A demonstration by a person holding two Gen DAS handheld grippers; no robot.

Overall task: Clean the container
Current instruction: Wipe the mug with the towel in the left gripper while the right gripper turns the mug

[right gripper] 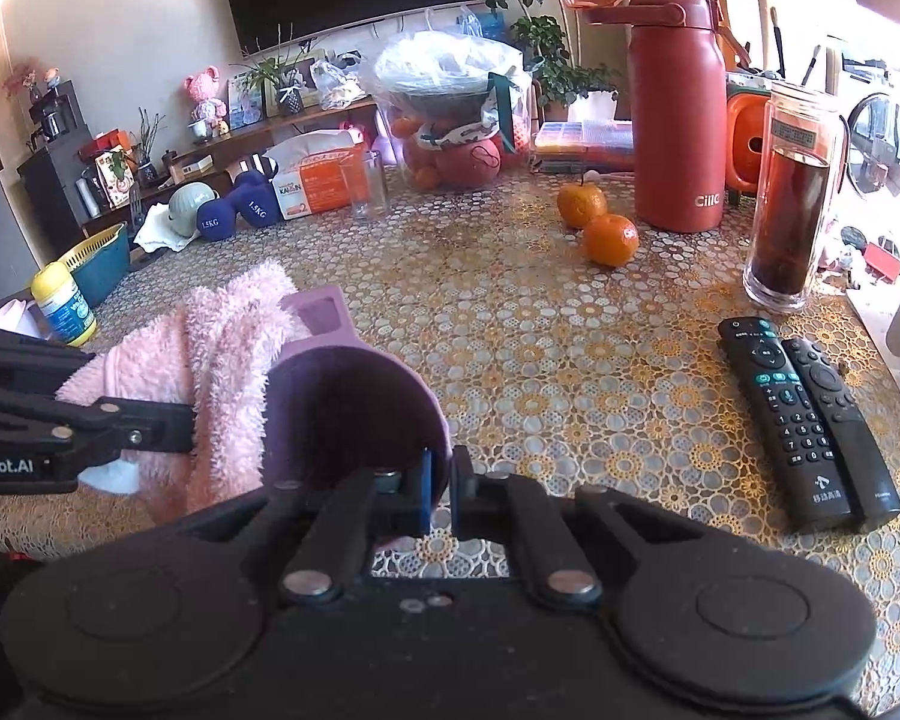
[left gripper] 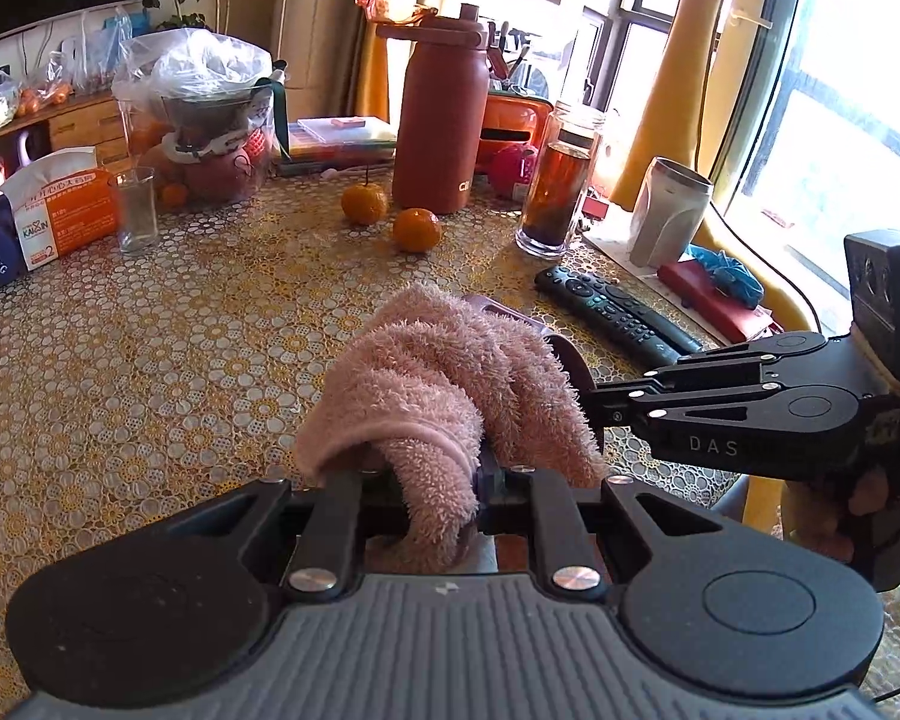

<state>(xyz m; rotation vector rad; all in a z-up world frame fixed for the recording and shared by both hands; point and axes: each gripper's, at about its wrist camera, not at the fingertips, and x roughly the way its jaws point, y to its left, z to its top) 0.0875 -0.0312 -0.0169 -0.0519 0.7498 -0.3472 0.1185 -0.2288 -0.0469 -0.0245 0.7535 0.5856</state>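
The right gripper [right gripper: 441, 495] is clamped on the rim of the purple container [right gripper: 354, 408], holding it above the bench [right gripper: 540, 330]. The left gripper [left gripper: 435, 483] pinches a pink towel [left gripper: 438, 372] bunched against the container's side. Wiping appears under way; next the towel likely needs pushing into the bowl and turning. Two remotes [right gripper: 810, 420], oranges [right gripper: 611, 238] and a glass bottle [right gripper: 789, 210] stand near, not obstructing.

Strong daylight from window [left gripper: 834, 138], blown-out glare there; fisheye bending at edges; mild softness overall.
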